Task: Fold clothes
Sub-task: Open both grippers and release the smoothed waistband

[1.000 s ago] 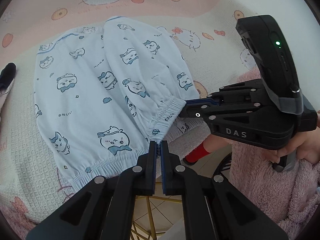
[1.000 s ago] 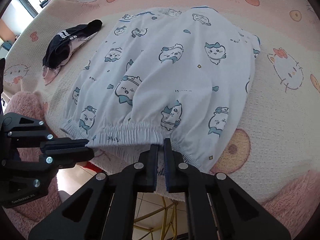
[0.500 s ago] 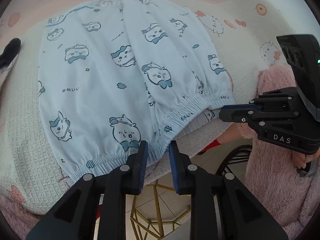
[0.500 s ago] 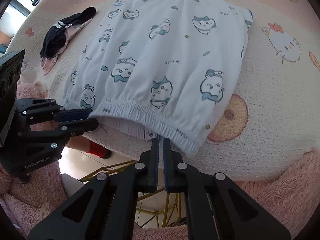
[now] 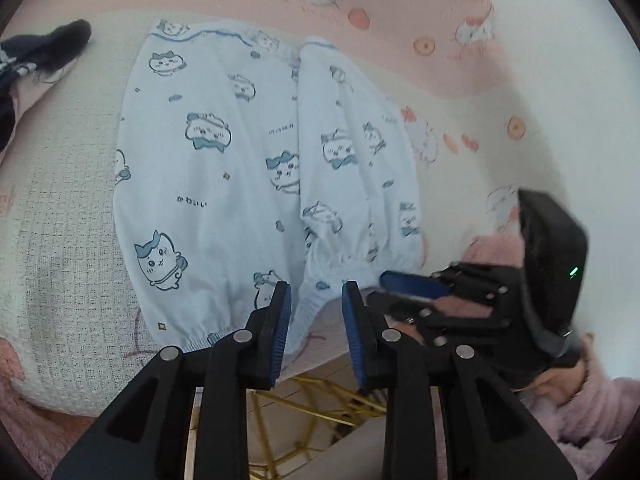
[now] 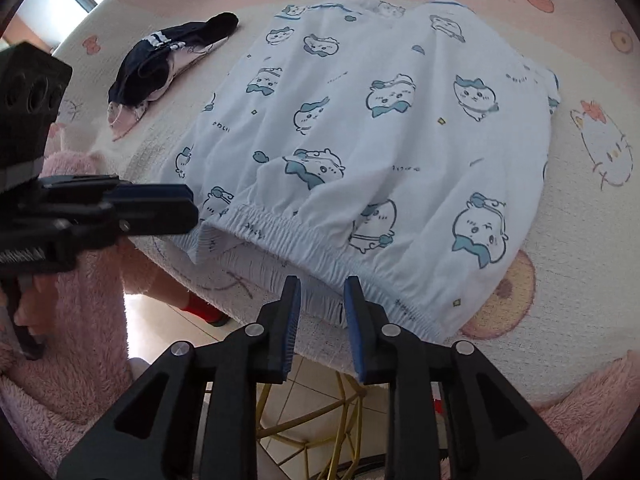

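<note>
Pants [image 5: 224,184] are light blue with little cartoon critters printed all over, and they're lying flat on the tabletop [image 5: 52,216], which has a pink and cream cat-print cover on it. They're folded so one leg lies over the other, waistband at the far end, elastic cuffs [image 6: 320,248] at the near edge, pretty much hanging at the lip of the tabletop.

Left claw [image 5: 316,320] has its fingers apart with nothing between them, sitting just in front of the near cuff edge. Can't quite tell if a pad brushes the fabric, but it's not gripping anything. In the right wrist view the left claw [image 6: 176,208] shows up at the left, right beside the left end of the top cuff.

Right claw [image 6: 322,316] is the same deal, fingers spread and empty, right at the lower cuff on the near edge. From the left wrist view the right claw [image 5: 416,286] is off to the right, next to the right cuff, a bit blurry.

A dark bundle [image 6: 172,60] with some pink in it sits on the far left of the tabletop, well apart from the pants. A fuzzy pink sleeve [image 5: 592,412] is behind the right claw, and gold legs [image 6: 304,412] show under the tabletop.
</note>
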`<state>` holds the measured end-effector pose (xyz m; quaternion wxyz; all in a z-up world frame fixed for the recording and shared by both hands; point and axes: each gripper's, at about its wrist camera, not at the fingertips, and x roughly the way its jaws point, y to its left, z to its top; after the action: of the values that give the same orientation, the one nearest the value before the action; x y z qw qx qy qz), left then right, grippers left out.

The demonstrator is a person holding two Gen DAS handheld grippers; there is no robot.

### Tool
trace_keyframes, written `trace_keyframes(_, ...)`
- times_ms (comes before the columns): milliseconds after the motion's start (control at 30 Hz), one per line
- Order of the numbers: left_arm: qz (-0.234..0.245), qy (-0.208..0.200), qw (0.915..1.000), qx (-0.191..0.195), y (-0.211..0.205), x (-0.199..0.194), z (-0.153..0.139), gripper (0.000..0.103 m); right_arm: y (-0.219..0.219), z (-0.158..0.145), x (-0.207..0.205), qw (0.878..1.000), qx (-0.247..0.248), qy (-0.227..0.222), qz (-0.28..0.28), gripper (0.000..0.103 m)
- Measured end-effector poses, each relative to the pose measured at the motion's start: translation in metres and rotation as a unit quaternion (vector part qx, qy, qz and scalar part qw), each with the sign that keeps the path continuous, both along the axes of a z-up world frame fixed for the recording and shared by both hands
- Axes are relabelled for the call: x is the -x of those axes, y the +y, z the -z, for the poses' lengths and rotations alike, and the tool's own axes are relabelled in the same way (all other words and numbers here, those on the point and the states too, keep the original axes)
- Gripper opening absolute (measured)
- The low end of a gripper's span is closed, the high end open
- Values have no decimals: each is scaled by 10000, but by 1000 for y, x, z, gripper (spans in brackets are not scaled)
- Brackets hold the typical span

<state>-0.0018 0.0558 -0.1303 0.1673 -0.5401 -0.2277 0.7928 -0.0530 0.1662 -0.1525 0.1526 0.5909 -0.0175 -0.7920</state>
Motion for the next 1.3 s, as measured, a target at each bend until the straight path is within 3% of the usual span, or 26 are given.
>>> trace_keyframes(33, -131, 29, 9997, 194, -4, 0, -3, 29, -3, -2, 0, 9999, -85, 86, -70, 29)
trace_keyframes(100, -118, -126, 9946, 1025, -4, 0, 2, 29, -7, -3, 1, 9993, -261, 186, -169, 36)
trace_keyframes(167, -84, -573, 9881, 1427, -5, 0, 24, 29, -6, 8, 6, 9982, -601, 37, -82, 23)
trace_keyframes(200, -84, -813, 9840, 1580, -5, -1, 36, 29, -5, 13, 8, 9972, -752, -35, -32, 7)
trace_keyframes(233, -103, -899, 9802, 1759, -6, -2, 43, 29, 1, 12, 9, 9979, -634, -76, 109, 7)
trace_keyframes(300, -258, -882, 9685, 2315, -8, -3, 42, 28, 16, 5, 7, 9980, -510, -37, 369, 7)
trace_keyframes(400, -519, -846, 9426, 3189, -12, -2, 39, 28, 35, 4, 3, 9966, -426, -208, 676, 6)
trace_keyframes(433, -517, -788, 9427, 3202, -11, -2, 36, 28, 38, 5, 1, 9960, -427, -299, 730, 6)
trace_keyframes(533, -361, -538, 9587, 2771, -5, -5, 25, 28, 36, 9, -6, 9958, -65, -794, 456, 6)
trace_keyframes(600, -257, -371, 9677, 2479, -1, -6, 17, 28, 29, 8, -10, 9959, 149, -861, 217, 6)
trace_keyframes(667, -152, -203, 9755, 2183, 4, -8, 10, 29, 27, 2, -11, 9964, 355, -761, 123, 7)
trace_keyframes(733, 251, 45, 9811, 1916, 26, -8, 3, 29, 31, -9, -8, 9970, 554, -516, 165, 9)
trace_keyframes(767, 473, 185, 9814, 1852, 38, -8, -1, 29, 38, -15, -8, 9967, 635, -399, 324, 12)
trace_keyframes(833, 922, 374, 9816, 1631, 62, -9, -7, 29, 51, -26, -8, 9947, 787, -176, 641, 31)
trace_keyframes(867, 1107, 419, 9812, 1524, 72, -8, -8, 29, 58, -25, -7, 9939, 731, -240, 786, 34)
trace_keyframes(1000, 1410, 462, 9768, 1543, 112, 8, -8, 29, 76, -9, -8, 9894, 243, -659, 1268, 35)
trace_keyframes(1133, 1602, 626, 9725, 1570, 132, 17, -9, 29, 96, 0, -11, 9843, 192, -693, 1613, 35)
trace_keyframes(1200, 1704, 617, 9713, 1542, 143, 25, -1, 29, 103, 6, -11, 9827, 58, -739, 1697, 35)
trace_keyframes(1300, 1958, 451, 9658, 1640, 155, 24, 14, 28, 110, -2, -15, 9824, 232, -585, 1759, 35)
